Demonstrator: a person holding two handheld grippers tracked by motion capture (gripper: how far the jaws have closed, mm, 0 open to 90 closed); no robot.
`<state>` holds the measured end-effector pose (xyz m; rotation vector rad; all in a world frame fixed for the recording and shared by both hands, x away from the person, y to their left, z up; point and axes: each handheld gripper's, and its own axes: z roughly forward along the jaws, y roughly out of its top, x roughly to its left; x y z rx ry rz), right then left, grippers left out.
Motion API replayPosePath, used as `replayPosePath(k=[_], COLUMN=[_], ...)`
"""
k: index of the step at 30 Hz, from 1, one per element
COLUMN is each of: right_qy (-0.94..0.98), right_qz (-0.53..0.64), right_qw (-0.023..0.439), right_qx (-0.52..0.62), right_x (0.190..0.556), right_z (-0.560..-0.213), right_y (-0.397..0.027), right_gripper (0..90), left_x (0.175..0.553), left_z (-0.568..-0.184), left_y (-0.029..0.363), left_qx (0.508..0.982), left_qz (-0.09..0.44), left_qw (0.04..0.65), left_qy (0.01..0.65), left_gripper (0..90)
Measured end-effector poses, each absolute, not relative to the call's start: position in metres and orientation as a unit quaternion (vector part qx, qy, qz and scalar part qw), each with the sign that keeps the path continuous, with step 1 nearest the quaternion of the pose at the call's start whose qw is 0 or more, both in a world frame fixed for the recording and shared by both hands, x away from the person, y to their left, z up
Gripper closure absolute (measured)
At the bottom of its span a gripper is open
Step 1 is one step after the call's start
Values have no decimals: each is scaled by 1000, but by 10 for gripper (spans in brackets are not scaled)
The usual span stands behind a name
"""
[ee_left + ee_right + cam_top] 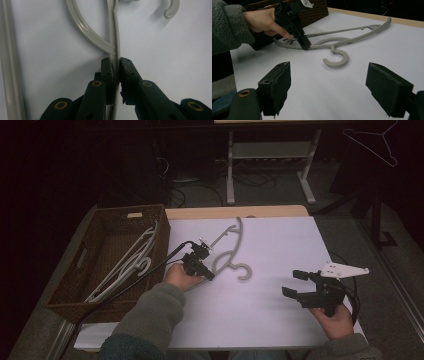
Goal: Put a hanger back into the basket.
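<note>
White covering spreads over the tabletop (280, 320), with dark floor and the legs of another desk beyond its far edge. On it lies a grey plastic hanger (231, 251), flat, near the middle and a little left of centre. Its long axis runs on a slant from the near left, by the left gripper, to the far right, where one arm tip points toward the far edge; its hook (244, 271) curls open on the near side, toward the person. The left gripper (209, 275) has its fingers (108, 75) clamped on a thin bar of the hanger at its near end, the bar running straight up between the pads in the left gripper view. The right gripper (295, 283) is held above the near right part of the tabletop, well apart from the hanger, its fingers (277, 87) spread wide with nothing between them. A brown woven basket (107, 220) stands at the left edge of the tabletop with pale hangers (127, 265) lying inside it.
</note>
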<state>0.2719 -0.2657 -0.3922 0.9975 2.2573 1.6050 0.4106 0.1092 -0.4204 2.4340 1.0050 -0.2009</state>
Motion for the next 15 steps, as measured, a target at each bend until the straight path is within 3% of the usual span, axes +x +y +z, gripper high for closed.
replayPosePath(k=[15], right_qy=[762], right_qz=[542], right_qw=[98], right_qx=[340], right_x=[272], right_z=[-392], right_y=[-265], right_gripper=[192], left_x=[397], left_z=[-368], left_y=[115], left_qx=[888], left_qz=[-71], left_qw=[296], left_qy=[344], left_gripper=[821])
